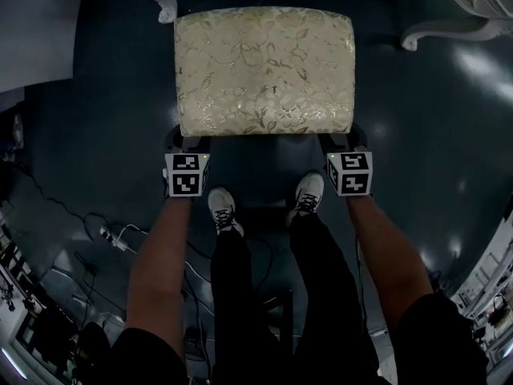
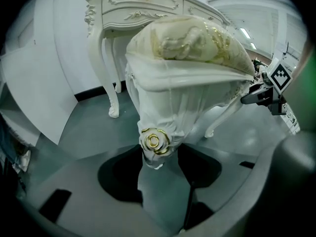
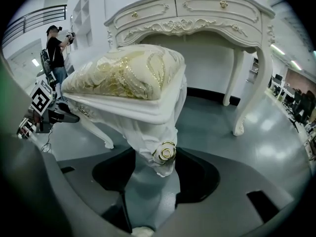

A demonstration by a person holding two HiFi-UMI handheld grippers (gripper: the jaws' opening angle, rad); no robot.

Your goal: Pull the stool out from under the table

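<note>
The stool [image 1: 264, 70], white with a gold-flowered cushion, stands on the dark floor in front of my feet. My left gripper [image 1: 187, 143] is at its near left corner and my right gripper [image 1: 345, 141] at its near right corner. In the left gripper view the stool's carved leg with a gold rose [image 2: 154, 141] runs down between the jaws of the left gripper [image 2: 160, 179], which are shut on it. The right gripper [image 3: 150, 181] holds the other near leg the same way, just below its rose [image 3: 167, 152].
The white dressing table [image 3: 197, 14] stands behind the stool; its curved feet [image 1: 164, 8] [image 1: 449, 30] show at the top of the head view. My shoes [image 1: 224, 208] are close behind the stool. Cables and a power strip [image 1: 112, 239] lie on the floor at left. A person [image 3: 57, 48] stands far off.
</note>
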